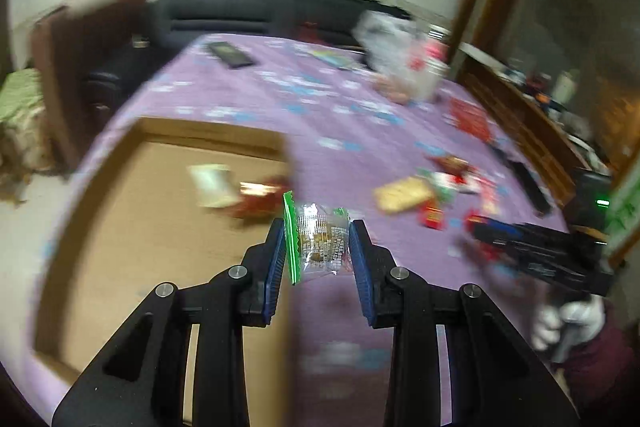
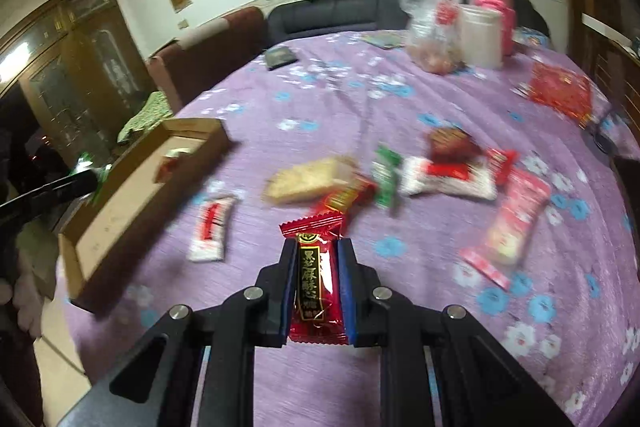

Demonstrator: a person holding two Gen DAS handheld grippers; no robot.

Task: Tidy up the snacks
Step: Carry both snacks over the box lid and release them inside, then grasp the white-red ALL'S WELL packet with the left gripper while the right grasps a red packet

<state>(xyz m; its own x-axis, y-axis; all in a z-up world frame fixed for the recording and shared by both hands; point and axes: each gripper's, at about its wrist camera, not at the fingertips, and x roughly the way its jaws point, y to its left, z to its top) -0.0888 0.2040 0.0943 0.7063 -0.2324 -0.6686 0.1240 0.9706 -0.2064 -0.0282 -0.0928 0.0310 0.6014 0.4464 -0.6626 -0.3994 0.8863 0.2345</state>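
Observation:
My left gripper (image 1: 318, 231) is shut on a clear snack packet with a green edge (image 1: 316, 241), held above the right rim of the shallow cardboard box (image 1: 216, 131). The box holds a white packet (image 1: 212, 185) and a red one (image 1: 258, 203). My right gripper (image 2: 316, 247) is shut on a red candy packet with gold writing (image 2: 316, 275), held above the purple floral tablecloth (image 2: 360, 99). It also shows at the right of the left wrist view (image 1: 472, 227). Several loose snack packets (image 2: 444, 175) lie ahead of it; the box (image 2: 116, 211) stands to its left.
A plastic bag (image 2: 432, 23), a white jar (image 2: 480, 35) and pink containers (image 2: 500, 7) stand at the table's far side. A red packet (image 2: 560, 93) lies far right. A dark phone (image 2: 280, 57) lies far left. A sofa and chairs stand beyond the table.

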